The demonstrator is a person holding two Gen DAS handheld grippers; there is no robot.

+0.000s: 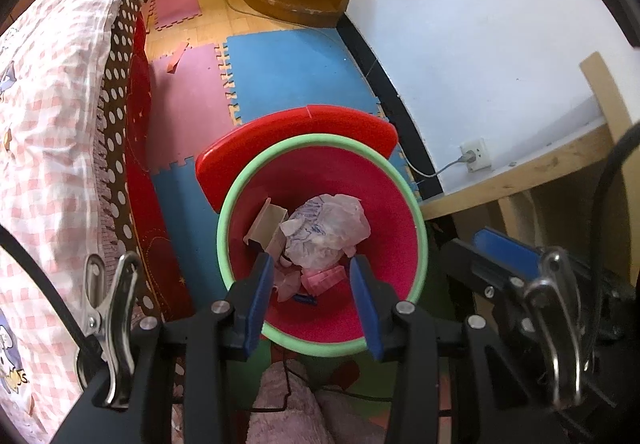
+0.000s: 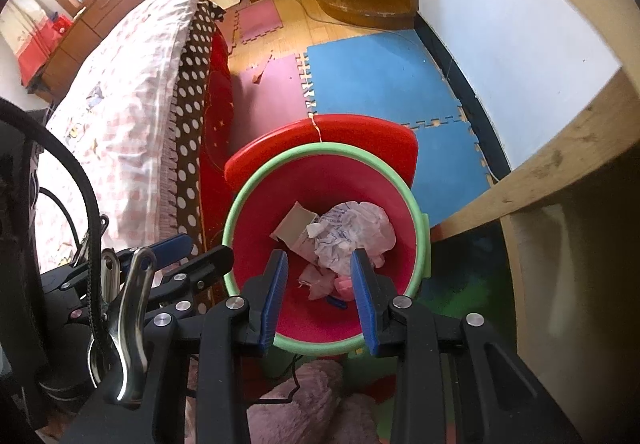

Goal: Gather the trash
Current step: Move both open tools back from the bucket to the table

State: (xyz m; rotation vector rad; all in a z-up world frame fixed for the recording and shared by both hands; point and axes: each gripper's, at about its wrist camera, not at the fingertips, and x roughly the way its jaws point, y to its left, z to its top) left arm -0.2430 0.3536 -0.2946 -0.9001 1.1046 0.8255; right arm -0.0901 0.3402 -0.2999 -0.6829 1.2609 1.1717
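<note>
Both my tongs hang over the bin: left tongs (image 1: 312, 276) and right tongs (image 2: 320, 272), each parted a little with nothing between the pads. Below, the crumpled paper (image 1: 324, 232) lies in the red bin (image 1: 400, 244) with the green rim, beside a bit of card (image 1: 266, 222) and pink scraps (image 1: 324, 278). The red lid (image 1: 296, 136) leans behind it. My call: lift straight, stay off the rim, then scan the foam mats (image 1: 296, 72) for more.

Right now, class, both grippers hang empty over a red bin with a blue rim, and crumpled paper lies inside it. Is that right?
One detail is wrong: the bin's rim is green, not blue, as both wrist views show. The rest holds: the left gripper and the right gripper are empty above the red bin, with crumpled paper inside.
</note>
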